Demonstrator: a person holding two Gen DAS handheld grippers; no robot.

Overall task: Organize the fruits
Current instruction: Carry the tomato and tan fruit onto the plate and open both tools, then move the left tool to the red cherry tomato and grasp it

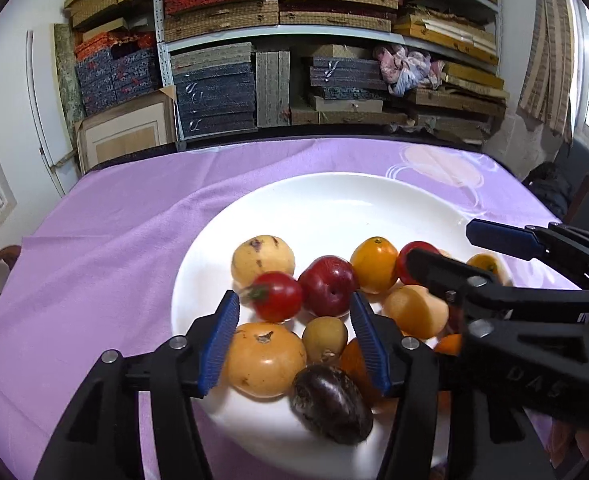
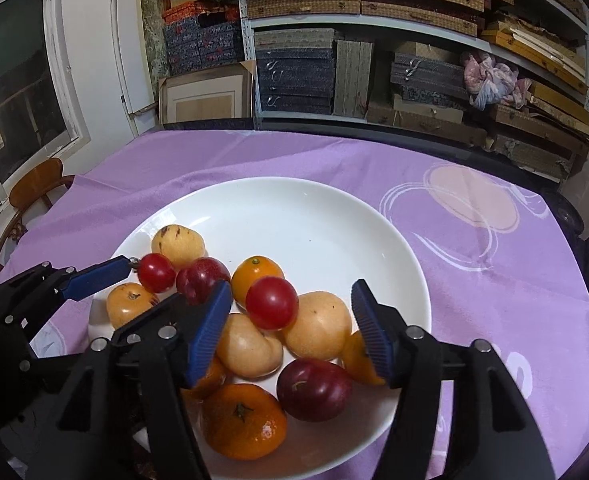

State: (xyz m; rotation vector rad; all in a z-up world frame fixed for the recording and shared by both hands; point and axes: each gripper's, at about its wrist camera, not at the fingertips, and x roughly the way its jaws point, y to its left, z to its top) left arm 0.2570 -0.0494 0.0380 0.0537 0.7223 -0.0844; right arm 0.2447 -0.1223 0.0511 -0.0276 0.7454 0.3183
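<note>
Left view only: dark fruit [image 1: 332, 402] at the plate's [image 1: 334, 200] near rim.
Right view only: mandarin [image 2: 244, 420] and plum [image 2: 314, 388] nearest.
Left gripper [image 1: 294, 322]: fingers spread over the pile, pinching nothing.
Right gripper [image 2: 290, 320]: fingers spread, nothing pinched.
Fruits: piled on the plate's near half, on the desk [image 2: 494, 300].
Open room: plate's far half bare.

Left tool [image 1: 294, 316] and right tool [image 2: 290, 320] both gape wide, side by side, angled downward.
</note>
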